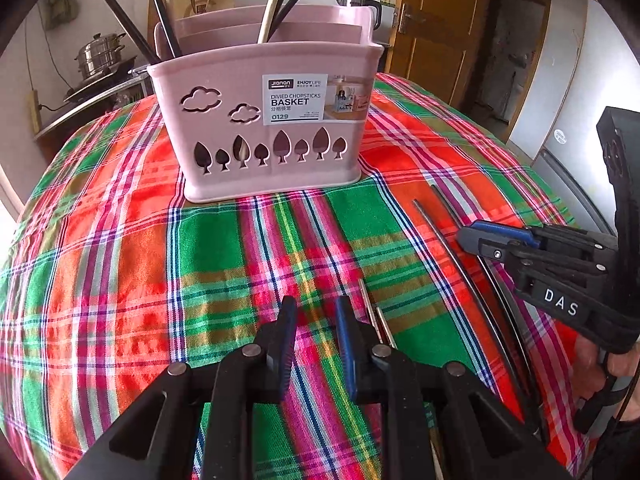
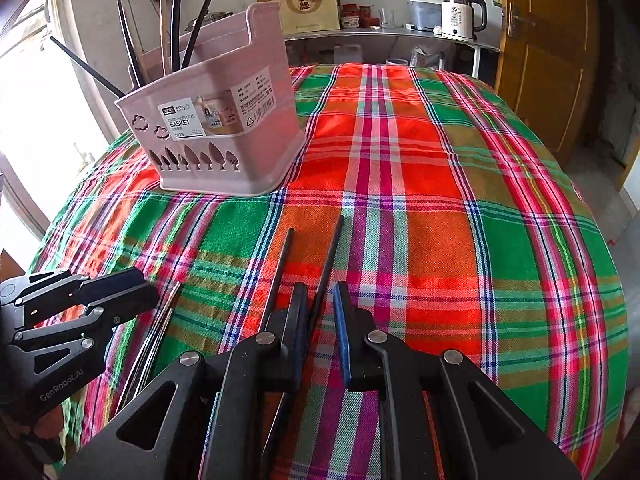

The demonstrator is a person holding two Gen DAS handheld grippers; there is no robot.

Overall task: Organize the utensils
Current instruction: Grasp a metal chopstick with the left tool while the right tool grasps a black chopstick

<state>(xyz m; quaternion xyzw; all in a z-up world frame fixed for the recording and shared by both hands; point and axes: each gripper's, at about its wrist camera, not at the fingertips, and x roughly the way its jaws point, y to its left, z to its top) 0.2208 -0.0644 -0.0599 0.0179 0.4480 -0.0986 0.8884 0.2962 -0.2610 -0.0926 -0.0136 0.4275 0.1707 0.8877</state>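
Observation:
A pink divided chopsticks basket [image 1: 264,120] stands on the plaid tablecloth with several chopsticks upright in it; it also shows in the right wrist view [image 2: 216,128]. My left gripper [image 1: 316,312] is open and empty above the cloth, with a pair of metal chopsticks [image 1: 378,320] lying just right of its fingertips. My right gripper [image 2: 320,300] is open, low over two dark chopsticks [image 2: 328,264] lying on the cloth; one runs between its fingers. In the left wrist view the right gripper [image 1: 480,236] sits over those dark chopsticks [image 1: 444,236].
The plaid cloth [image 2: 440,200] covers a round table that drops away at the edges. Behind it are a shelf with a white kettle [image 2: 460,16], a paper bag [image 2: 308,0], a steel pot [image 1: 100,56] and a wooden door [image 2: 552,52]. The left gripper [image 2: 80,304] shows at the left.

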